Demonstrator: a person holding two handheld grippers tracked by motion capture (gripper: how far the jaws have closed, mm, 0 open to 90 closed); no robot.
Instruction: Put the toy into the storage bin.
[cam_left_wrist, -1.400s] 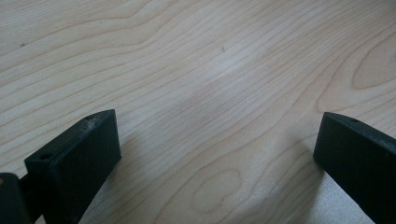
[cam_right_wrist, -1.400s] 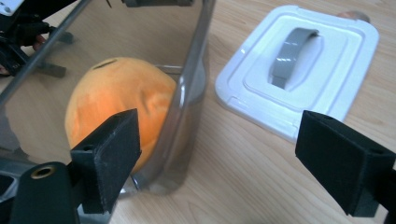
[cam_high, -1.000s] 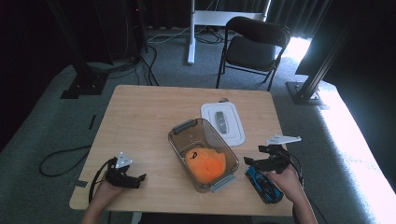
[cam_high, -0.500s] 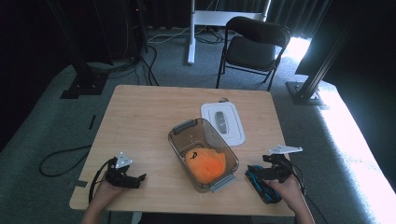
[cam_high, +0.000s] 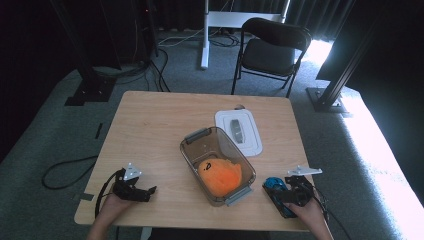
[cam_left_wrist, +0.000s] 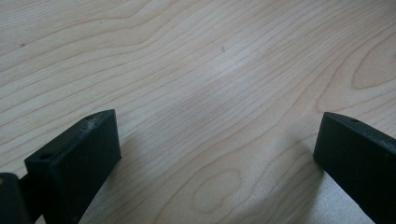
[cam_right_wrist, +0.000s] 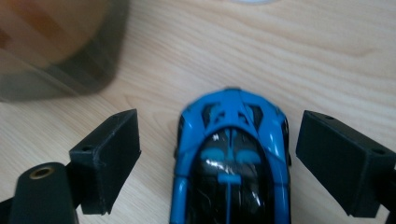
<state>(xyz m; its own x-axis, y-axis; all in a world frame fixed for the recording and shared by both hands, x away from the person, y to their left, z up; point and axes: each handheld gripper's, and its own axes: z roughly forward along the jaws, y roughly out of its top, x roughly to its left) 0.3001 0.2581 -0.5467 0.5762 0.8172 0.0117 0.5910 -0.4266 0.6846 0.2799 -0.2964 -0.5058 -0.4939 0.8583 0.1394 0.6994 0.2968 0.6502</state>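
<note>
A blue toy car lies on the wooden table between the wide-apart jaws of my right gripper, which is open and does not touch it. From above, the car sits at the front right, just right of a clear plastic box holding an orange soft toy; the right gripper hovers low over the car. My left gripper rests at the front left, open over bare wood.
The box's white lid lies flat behind the box. A black folding chair stands beyond the table's far edge. Cables trail off the table's left side. The box wall is close to my right gripper's left jaw.
My right gripper has moved down and toward the front edge, coming over the blue car. The left gripper has stayed where it was.
</note>
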